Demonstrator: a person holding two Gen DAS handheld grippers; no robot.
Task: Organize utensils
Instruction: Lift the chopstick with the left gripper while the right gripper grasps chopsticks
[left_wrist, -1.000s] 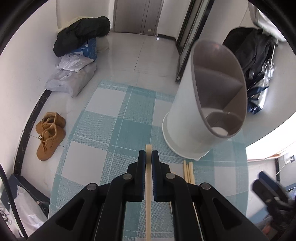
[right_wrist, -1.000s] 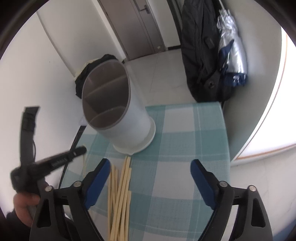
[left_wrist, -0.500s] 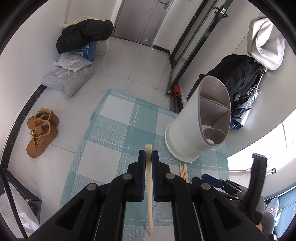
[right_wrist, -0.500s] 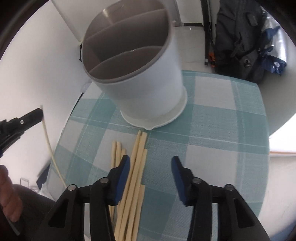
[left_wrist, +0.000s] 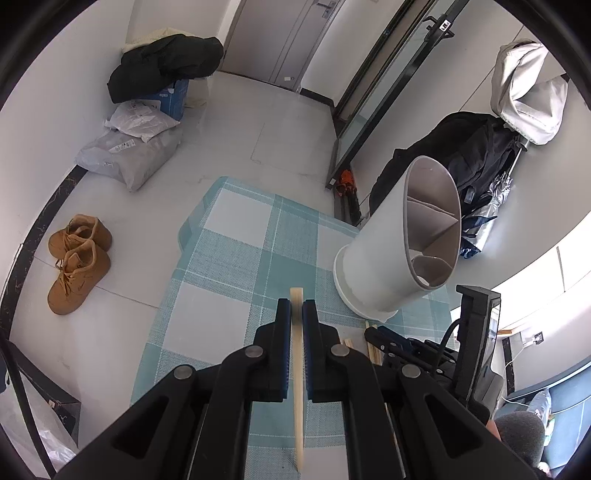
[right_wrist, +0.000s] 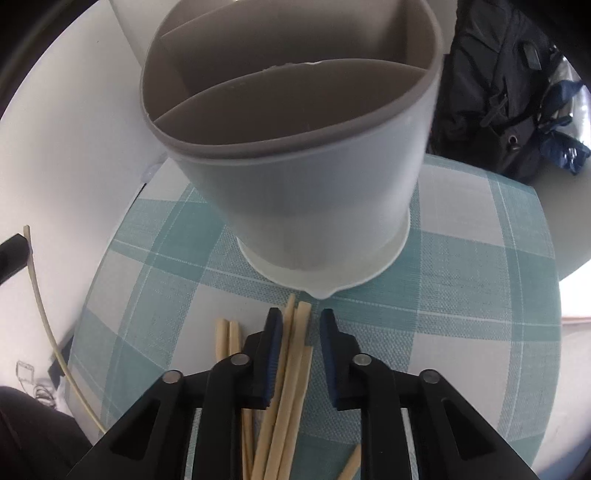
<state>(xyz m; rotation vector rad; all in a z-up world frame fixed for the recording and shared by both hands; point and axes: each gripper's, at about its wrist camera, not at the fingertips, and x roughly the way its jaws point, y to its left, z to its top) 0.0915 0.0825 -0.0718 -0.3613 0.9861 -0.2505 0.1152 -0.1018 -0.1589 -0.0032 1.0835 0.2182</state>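
My left gripper (left_wrist: 296, 306) is shut on one pale wooden chopstick (left_wrist: 297, 373) and holds it well above the checked table (left_wrist: 229, 266). The white utensil holder (left_wrist: 399, 251) with grey dividers stands to its right. In the right wrist view my right gripper (right_wrist: 297, 319) is low over a pile of several chopsticks (right_wrist: 291, 365) just in front of the holder (right_wrist: 295, 147). Its jaws stand partly open, straddling the top sticks without pinching them. The held chopstick also shows at the left edge of that view (right_wrist: 40, 317).
The small table with a teal checked cloth (right_wrist: 480, 295) has close edges all round. On the floor are brown boots (left_wrist: 77, 262), grey bags (left_wrist: 129, 155) and dark clothes. A black backpack (right_wrist: 498, 92) hangs behind the table.
My left gripper has risen higher with its chopstick. My right gripper has dropped onto the chopstick pile and its jaws have narrowed from wide open to a small gap around the sticks.
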